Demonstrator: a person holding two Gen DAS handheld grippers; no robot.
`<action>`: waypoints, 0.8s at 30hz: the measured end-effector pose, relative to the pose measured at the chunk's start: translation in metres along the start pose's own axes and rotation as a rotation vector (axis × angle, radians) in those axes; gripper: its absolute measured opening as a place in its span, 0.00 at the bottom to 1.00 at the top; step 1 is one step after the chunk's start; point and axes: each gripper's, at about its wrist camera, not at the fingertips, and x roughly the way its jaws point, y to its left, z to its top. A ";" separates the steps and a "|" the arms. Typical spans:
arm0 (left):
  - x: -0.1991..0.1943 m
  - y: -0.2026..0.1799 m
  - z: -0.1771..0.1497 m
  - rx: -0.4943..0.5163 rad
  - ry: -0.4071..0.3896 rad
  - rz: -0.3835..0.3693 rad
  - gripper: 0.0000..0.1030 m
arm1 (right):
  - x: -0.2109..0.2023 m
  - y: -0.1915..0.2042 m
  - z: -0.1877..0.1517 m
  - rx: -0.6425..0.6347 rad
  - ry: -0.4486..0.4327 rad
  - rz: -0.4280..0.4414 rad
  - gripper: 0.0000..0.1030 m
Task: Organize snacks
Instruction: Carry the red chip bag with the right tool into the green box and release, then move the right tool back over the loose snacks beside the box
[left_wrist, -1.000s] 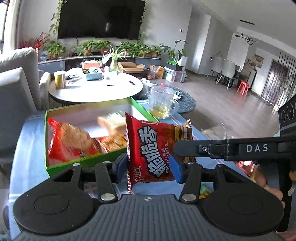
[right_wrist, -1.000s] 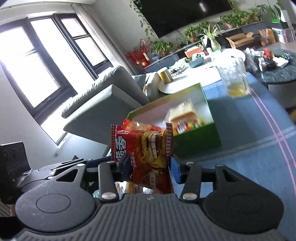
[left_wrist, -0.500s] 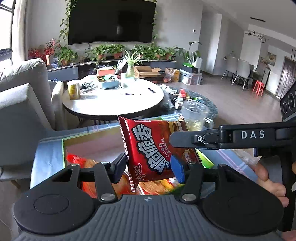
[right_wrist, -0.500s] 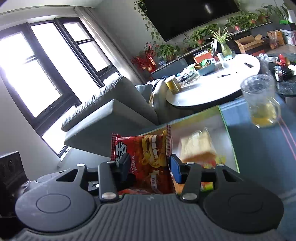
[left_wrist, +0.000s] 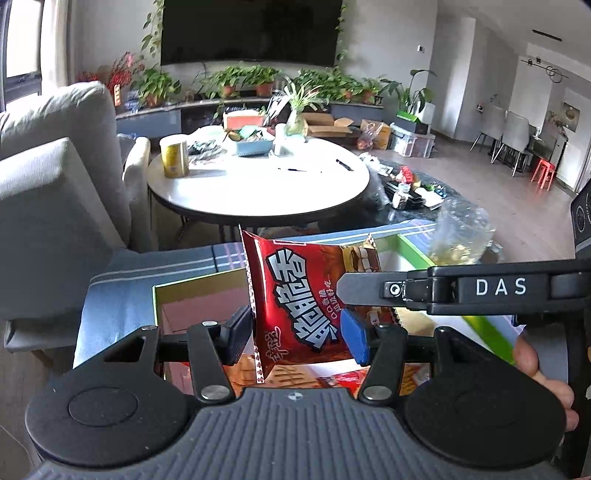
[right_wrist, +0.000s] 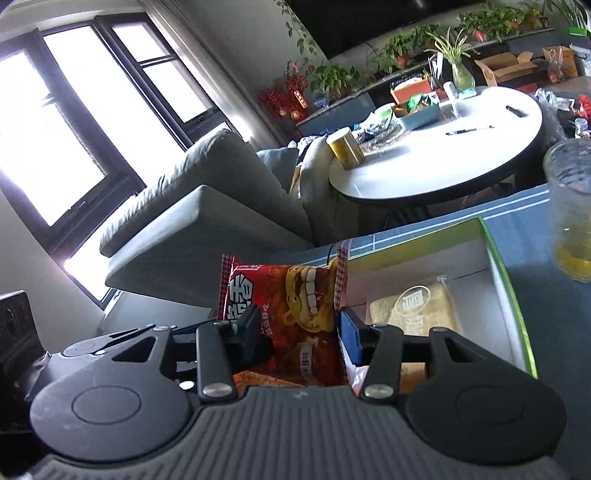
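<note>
A red snack bag (left_wrist: 295, 295) with white lettering hangs upright between both grippers. My left gripper (left_wrist: 297, 334) is shut on its lower part. From the right, a finger (left_wrist: 369, 288) of the other gripper reaches onto the bag's right edge. In the right wrist view my right gripper (right_wrist: 299, 332) is shut on the same red snack bag (right_wrist: 291, 295). Under the bag lies an open green-rimmed box (left_wrist: 162, 291) holding red packets (left_wrist: 343, 378). A beige packet (right_wrist: 417, 310) lies in that green-rimmed box (right_wrist: 511, 295).
The box rests on a blue striped tablecloth (left_wrist: 122, 288). A glass mug (right_wrist: 572, 206) with yellow liquid stands right of the box. Beyond are a white round table (left_wrist: 258, 184) with clutter and a grey sofa (left_wrist: 55, 184). A person's hand (left_wrist: 543, 376) holds the right gripper.
Both grippers have carried the red bag forward together. The box, earlier ahead and to the left, now lies directly beneath the bag.
</note>
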 end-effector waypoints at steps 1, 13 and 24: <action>0.001 0.002 -0.001 -0.006 0.004 0.007 0.49 | 0.004 -0.001 0.000 0.002 0.004 -0.002 0.35; -0.029 0.013 -0.011 -0.037 -0.056 0.091 0.59 | -0.020 -0.004 -0.004 0.007 -0.056 -0.092 0.35; -0.085 0.002 -0.024 -0.040 -0.104 0.073 0.62 | -0.062 0.034 -0.029 -0.098 -0.060 -0.082 0.35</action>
